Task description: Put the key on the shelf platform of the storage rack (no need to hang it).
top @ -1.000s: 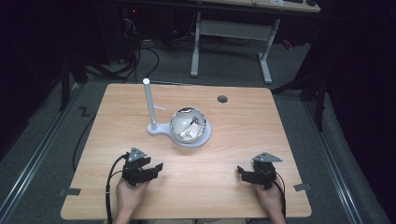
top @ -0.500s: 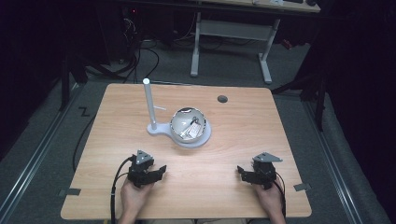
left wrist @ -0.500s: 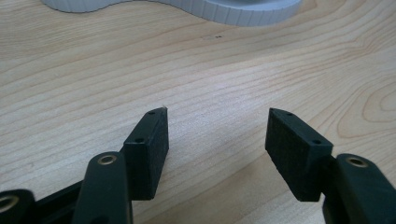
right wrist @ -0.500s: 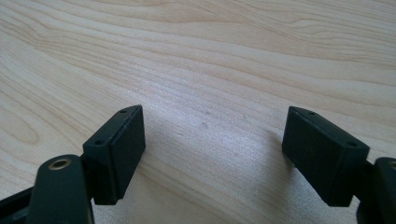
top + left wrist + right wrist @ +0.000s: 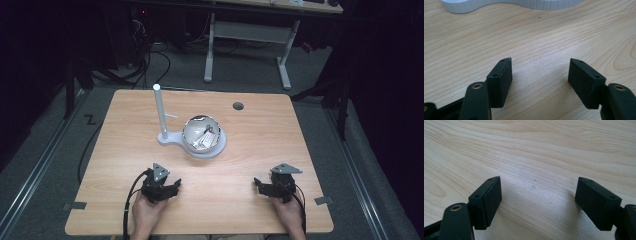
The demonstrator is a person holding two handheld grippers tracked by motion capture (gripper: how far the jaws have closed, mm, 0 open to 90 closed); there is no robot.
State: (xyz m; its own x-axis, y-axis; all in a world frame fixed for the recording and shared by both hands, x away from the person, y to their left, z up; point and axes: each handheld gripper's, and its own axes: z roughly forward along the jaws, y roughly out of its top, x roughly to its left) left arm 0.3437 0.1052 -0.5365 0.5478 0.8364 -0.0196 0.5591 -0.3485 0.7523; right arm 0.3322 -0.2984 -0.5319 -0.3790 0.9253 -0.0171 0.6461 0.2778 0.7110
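Note:
A white stand (image 5: 169, 138) with an upright pole (image 5: 160, 110) carries a round bowl (image 5: 202, 134) of small metal parts near the table's middle. My left gripper (image 5: 175, 186) rests low over the wood at the front left, pointing right. Its jaws have just been opening and now stand open (image 5: 540, 61) with nothing but bare table between them. The stand's white base edge (image 5: 544, 3) lies ahead of it. At the front right, my right gripper (image 5: 257, 182) points left, open (image 5: 539, 180) over bare wood.
The wooden table (image 5: 125, 150) has a dark cable hole (image 5: 238, 106) at the back. Grey tape tabs (image 5: 74, 205) mark the front corners. Beyond the far edge stand a white desk frame (image 5: 245, 35) and floor cables (image 5: 150, 60).
The left gripper has shifted a little to the right and lower, and its jaws stand wider apart. The right gripper has kept still.

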